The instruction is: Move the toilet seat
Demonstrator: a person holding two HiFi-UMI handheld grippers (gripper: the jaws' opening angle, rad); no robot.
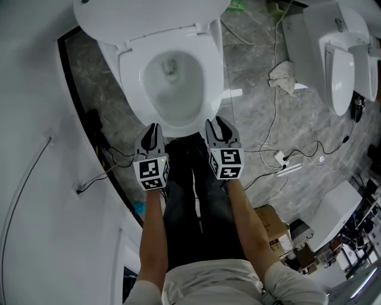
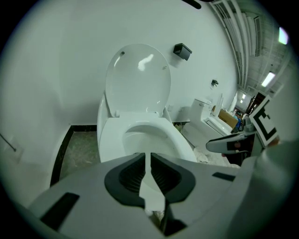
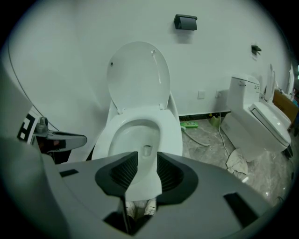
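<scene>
Your left gripper (image 1: 152, 132): jaws closed, with only a sliver between the pads and nothing in them; it hovers near the front rim of the toilet seat, on your left side
Your right gripper (image 1: 218, 128): jaws parted a modest way and empty; through the gap you see the front of the seat and the bowl (image 1: 172, 71)
Toilet seat (image 1: 132, 80): down flat on the bowl, straight ahead of both your grippers
Lid (image 1: 149, 15): raised, leaning back against the white wall (image 1: 36, 89)
Your legs (image 1: 196, 202): in dark trousers, directly before the bowl, with a gripper on either side
Second toilet (image 1: 343, 65): off to your right, well apart
Cloth (image 1: 284, 76): crumpled on the marble floor (image 1: 250, 77) between the two toilets
Cables (image 1: 275, 128): thin, trailing over the floor to what looks like a small white adapter, though it is too small to be sure
</scene>
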